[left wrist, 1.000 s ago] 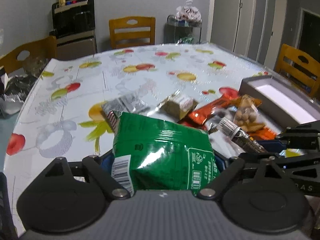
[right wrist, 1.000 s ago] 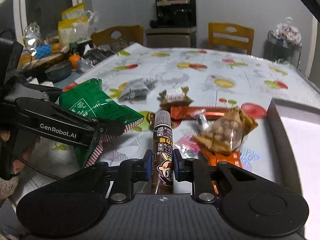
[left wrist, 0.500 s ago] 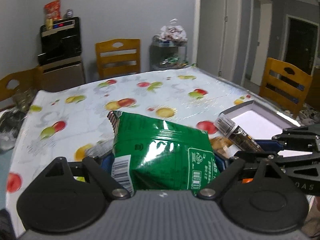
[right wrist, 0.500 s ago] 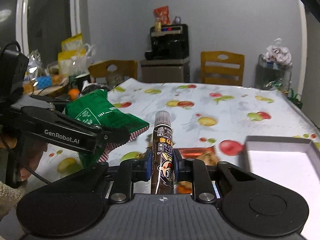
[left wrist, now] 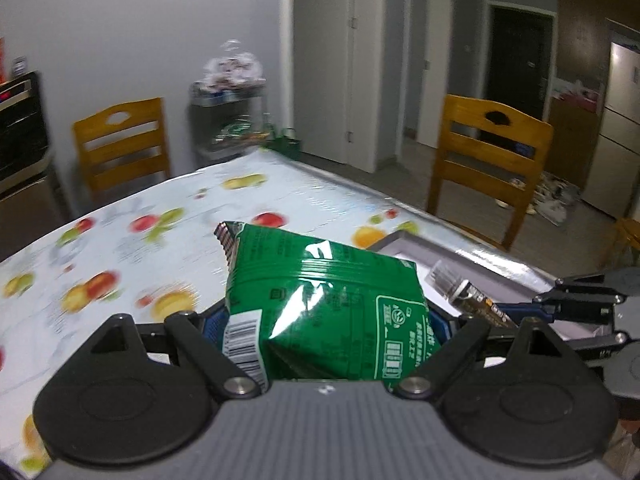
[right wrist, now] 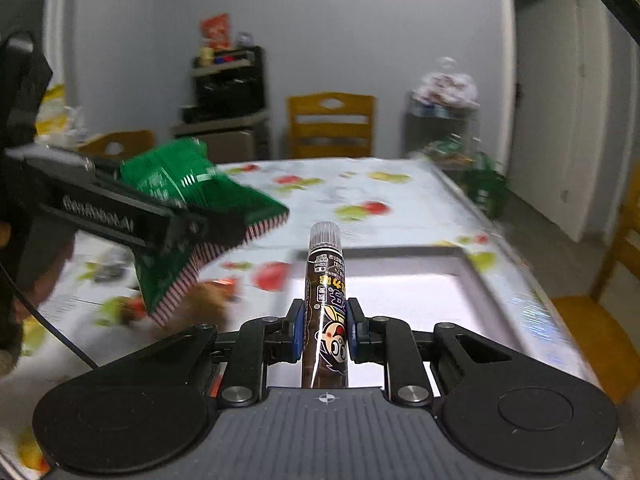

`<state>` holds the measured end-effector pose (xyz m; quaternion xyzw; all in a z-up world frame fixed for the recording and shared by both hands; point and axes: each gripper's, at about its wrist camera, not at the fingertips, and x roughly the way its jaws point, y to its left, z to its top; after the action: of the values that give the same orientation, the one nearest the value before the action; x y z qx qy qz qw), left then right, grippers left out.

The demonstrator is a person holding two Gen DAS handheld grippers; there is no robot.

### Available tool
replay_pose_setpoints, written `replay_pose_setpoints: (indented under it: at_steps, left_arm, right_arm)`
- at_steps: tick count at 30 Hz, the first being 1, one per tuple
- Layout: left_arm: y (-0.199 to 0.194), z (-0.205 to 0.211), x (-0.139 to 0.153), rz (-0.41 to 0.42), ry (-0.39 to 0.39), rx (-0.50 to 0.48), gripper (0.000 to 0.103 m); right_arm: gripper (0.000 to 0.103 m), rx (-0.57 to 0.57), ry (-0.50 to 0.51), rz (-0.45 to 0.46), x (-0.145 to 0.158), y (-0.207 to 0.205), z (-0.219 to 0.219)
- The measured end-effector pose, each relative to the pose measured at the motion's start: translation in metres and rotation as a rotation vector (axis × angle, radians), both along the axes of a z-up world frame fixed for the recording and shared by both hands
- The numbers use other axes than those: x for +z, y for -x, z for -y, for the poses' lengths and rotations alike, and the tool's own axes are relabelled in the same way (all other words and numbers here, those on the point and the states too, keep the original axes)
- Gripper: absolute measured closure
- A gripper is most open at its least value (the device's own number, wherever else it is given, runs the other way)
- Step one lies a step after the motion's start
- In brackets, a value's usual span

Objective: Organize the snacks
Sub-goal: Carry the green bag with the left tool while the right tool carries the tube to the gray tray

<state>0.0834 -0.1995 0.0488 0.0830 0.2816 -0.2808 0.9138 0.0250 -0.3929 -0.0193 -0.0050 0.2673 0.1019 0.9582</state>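
My left gripper [left wrist: 326, 322] is shut on a puffy green snack bag [left wrist: 320, 300], held above the fruit-print tablecloth [left wrist: 120, 248]. From the right wrist view the same green bag [right wrist: 188, 204] hangs at the left in the left gripper [right wrist: 212, 224]. My right gripper [right wrist: 323, 330] is shut on a brown cartoon-printed snack tube [right wrist: 325, 304] that stands upright between its blue pads. The tube [left wrist: 466, 300] also shows at the right of the left wrist view. A grey box with a white inside [right wrist: 472, 276] lies just beyond the tube.
Wooden chairs [left wrist: 488, 160] stand around the table, one beyond its far end [right wrist: 330, 124]. Several loose snacks [right wrist: 212, 292] lie blurred on the cloth at the left. The table's right edge [right wrist: 520, 256] runs close beside the box. A person's hand [right wrist: 8, 344] shows at the far left.
Both grippers have risen and swung to the right with their snacks, away from the snack pile and toward the grey box. Their grips have not altered.
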Motion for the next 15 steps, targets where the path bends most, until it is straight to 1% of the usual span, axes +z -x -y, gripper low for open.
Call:
replay_pose_setpoints:
  at_steps: [2,5,9,15]
  left_arm:
    - [-0.012,0.026,-0.002,-0.006,-0.017,-0.041,0.013]
    - [-0.028,0.065,-0.011,-0.009,-0.063,-0.088,0.013]
    - [-0.053,0.106,-0.029,-0.034,-0.108,-0.146,0.013]
    - [-0.075,0.150,-0.057,-0.014,-0.173,-0.172,0.013]
  right_arm:
    - [0.081,-0.030,0.013,-0.017,-0.006,-0.003,0.012]
    - [0.081,-0.068,0.022,-0.051,-0.015,-0.007,0.029]
    - [0.081,-0.081,0.040,-0.098,-0.028,-0.008,0.043]
    - [0.081,-0.106,0.060,-0.144,-0.039,-0.015,0.054]
